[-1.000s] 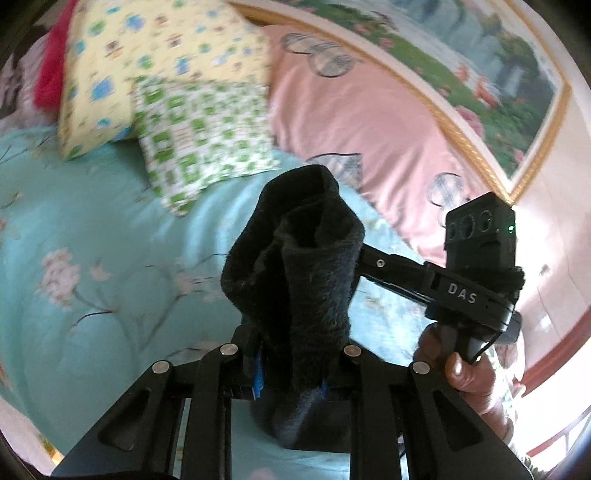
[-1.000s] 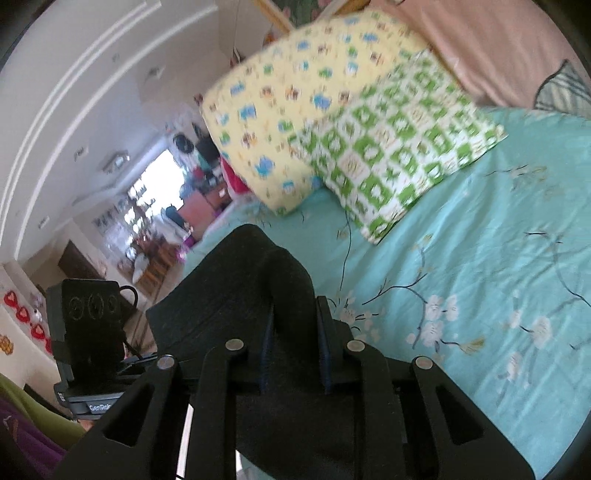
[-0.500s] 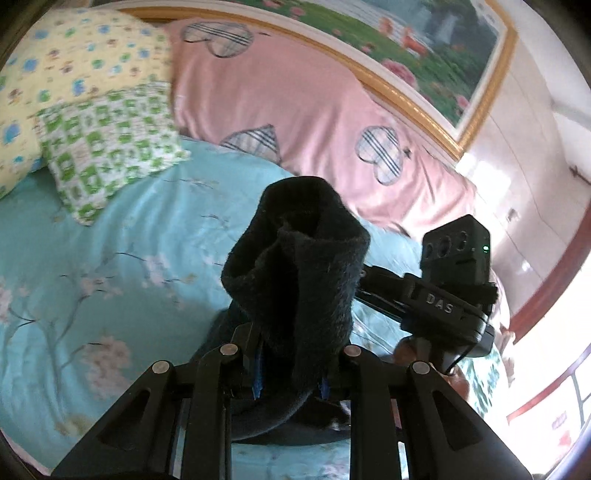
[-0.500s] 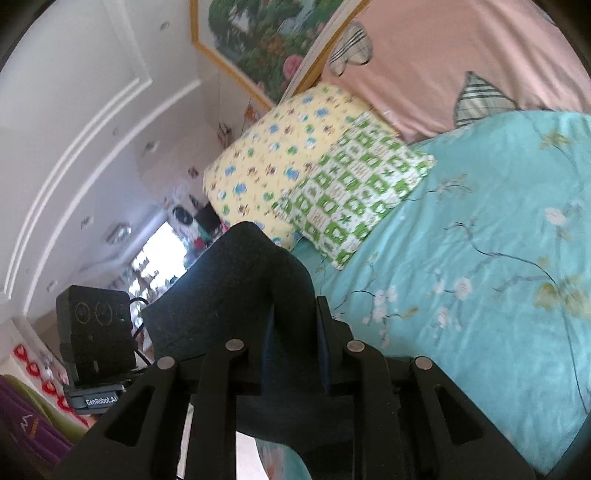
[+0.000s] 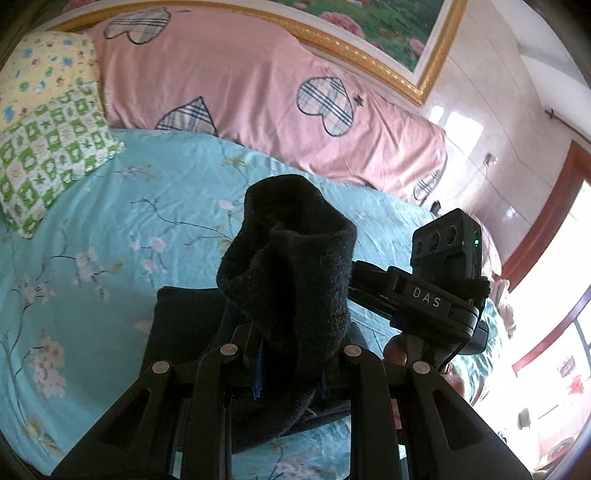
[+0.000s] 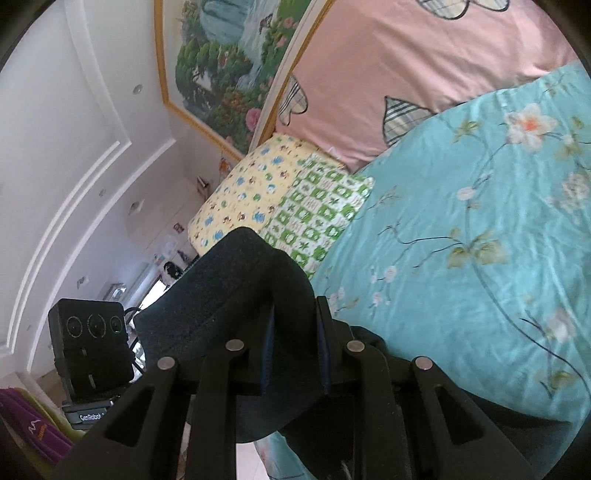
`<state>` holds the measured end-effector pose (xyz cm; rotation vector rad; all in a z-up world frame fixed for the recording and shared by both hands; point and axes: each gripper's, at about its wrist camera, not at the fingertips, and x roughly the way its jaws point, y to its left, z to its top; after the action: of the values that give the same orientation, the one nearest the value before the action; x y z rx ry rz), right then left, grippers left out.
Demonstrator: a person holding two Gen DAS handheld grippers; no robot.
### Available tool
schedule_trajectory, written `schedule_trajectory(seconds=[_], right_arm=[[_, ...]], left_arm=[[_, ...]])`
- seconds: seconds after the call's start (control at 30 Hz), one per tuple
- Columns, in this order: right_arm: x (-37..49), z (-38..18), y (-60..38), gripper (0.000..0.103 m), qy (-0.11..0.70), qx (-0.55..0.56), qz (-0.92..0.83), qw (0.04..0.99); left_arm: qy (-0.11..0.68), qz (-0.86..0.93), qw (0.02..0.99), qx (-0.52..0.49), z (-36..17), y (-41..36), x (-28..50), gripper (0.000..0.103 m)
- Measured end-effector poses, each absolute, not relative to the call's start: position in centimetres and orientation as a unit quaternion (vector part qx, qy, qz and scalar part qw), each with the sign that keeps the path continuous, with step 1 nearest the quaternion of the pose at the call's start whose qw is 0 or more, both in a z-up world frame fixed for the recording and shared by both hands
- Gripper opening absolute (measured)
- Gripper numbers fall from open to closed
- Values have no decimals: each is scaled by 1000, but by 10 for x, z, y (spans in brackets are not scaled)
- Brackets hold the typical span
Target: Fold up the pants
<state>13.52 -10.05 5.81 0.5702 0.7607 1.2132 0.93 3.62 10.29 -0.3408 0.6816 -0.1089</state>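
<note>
- Left claw point(image 5: 290, 373): clamped on a thick fold of the black pants point(image 5: 291, 266). The cloth bunches up between the two fingers and stands above them in a rounded hump.
- Below and to the left of the left claw, more of the pants lies flat on the bed point(image 5: 110, 221), a dark slab on the turquoise flowered sheet.
- Right claw point(image 6: 293, 354): also clamped on the pants point(image 6: 236, 295). Here a flatter fold rises from between the fingers and spreads leftward.
- Right wrist view: behind and below the right claw, further dark cloth rests on the bed point(image 6: 461, 258) at the lower right edge.
- Left wrist view: the right claw's body point(image 5: 439, 295) shows just right of the left claw, lettered "DAS", camera block with a green light on top. A hand point(image 5: 397, 350) grips its handle from underneath.
- Right wrist view: the left claw's camera block point(image 6: 92, 347) sits to the left of the right claw, close by.
- Both claws hold the same garment, lifted clear of the sheet at the gripped edge.
- Ahead of the left claw: pink bedding with plaid hearts point(image 5: 258, 85) along the headboard; green checked pillow point(image 5: 48, 147) and yellow printed pillow point(image 5: 40, 70) far left.
- Gold-framed landscape painting point(image 5: 369, 22) on the wall above the bedding.
- Right wrist view: purple cloth point(image 6: 26, 421) at the lower left corner, well apart from the bed.
</note>
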Motion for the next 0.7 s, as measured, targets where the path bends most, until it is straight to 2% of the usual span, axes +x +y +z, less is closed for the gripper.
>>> schedule_trajectory(seconds=[0.6, 0.7], right_arm=[[136, 20, -158, 22, 362, 264, 487, 750], [135, 17, -160, 23, 367, 257, 478, 756]], left_arm=[[373, -68, 920, -103, 68, -21, 37, 25], [376, -75, 918, -99, 64, -28, 39, 31]])
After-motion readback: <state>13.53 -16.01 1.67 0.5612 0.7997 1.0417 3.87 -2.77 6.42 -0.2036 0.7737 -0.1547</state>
